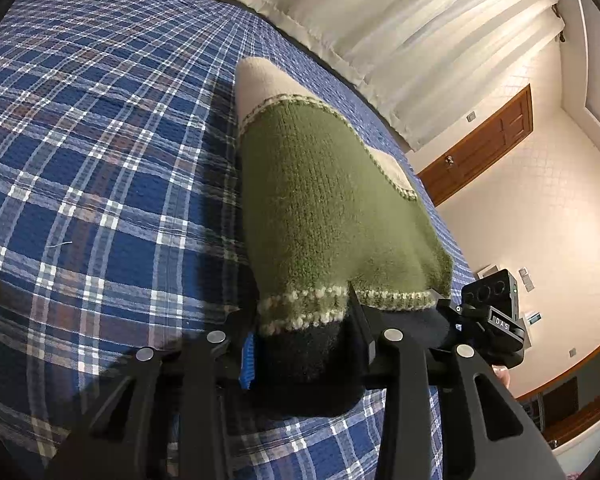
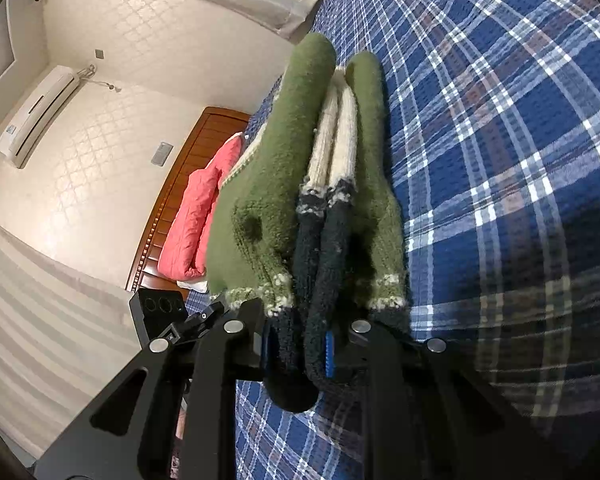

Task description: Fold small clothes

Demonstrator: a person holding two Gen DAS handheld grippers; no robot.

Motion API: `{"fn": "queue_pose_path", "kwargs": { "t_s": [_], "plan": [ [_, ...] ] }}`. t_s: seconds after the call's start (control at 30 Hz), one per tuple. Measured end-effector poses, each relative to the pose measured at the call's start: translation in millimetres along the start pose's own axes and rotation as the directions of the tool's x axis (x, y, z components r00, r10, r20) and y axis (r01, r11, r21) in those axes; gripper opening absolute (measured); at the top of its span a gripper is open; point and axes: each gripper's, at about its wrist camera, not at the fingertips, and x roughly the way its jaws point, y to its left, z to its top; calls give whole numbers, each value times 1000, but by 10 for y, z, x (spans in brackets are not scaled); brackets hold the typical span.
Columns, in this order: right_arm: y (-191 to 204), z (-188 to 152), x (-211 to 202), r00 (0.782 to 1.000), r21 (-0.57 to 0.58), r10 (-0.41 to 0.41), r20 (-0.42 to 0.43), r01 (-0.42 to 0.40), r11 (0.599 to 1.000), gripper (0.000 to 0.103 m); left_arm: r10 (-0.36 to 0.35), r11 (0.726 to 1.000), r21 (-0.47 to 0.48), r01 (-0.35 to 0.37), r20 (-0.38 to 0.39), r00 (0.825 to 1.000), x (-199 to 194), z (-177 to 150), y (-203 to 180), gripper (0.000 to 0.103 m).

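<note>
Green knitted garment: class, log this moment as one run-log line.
left gripper: shut on green knitted garment | right gripper: shut on bunched layers | garment: partly folded, over plaid bedspread

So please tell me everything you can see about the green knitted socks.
The green knitted socks look like thick fuzzy wool: olive bodies, cream sections, speckled trim bands, dark navy cuffs. They are stacked in several layers. The right gripper clamps the navy cuff ends, and the left gripper clamps a navy end too. The socks extend away from both grippers over the blue plaid bedspread.
</note>
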Motion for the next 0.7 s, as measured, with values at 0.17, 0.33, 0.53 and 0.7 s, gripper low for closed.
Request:
{"fn": "queue_pose_path", "kwargs": {
  "t_s": [0.17, 0.33, 0.53, 0.7],
  "plan": [
    [17, 26, -23, 1000, 3, -2, 4, 2, 1000, 19, 33, 999, 19, -33, -4, 999, -27, 8, -90, 43],
    [7, 47, -62, 1000, 22, -3, 14, 3, 1000, 24, 39, 999, 18, -39, -5, 999, -30, 33, -99, 46],
    [109, 150, -292, 995, -4, -64, 77, 64, 998, 60, -3, 1000, 4, 3, 34, 999, -275, 118, -73, 61],
    [82, 554, -210, 993, 6, -82, 84, 82, 997, 68, 10, 1000, 7, -10, 29, 1000, -164, 416, -21, 63]
  ]
}}
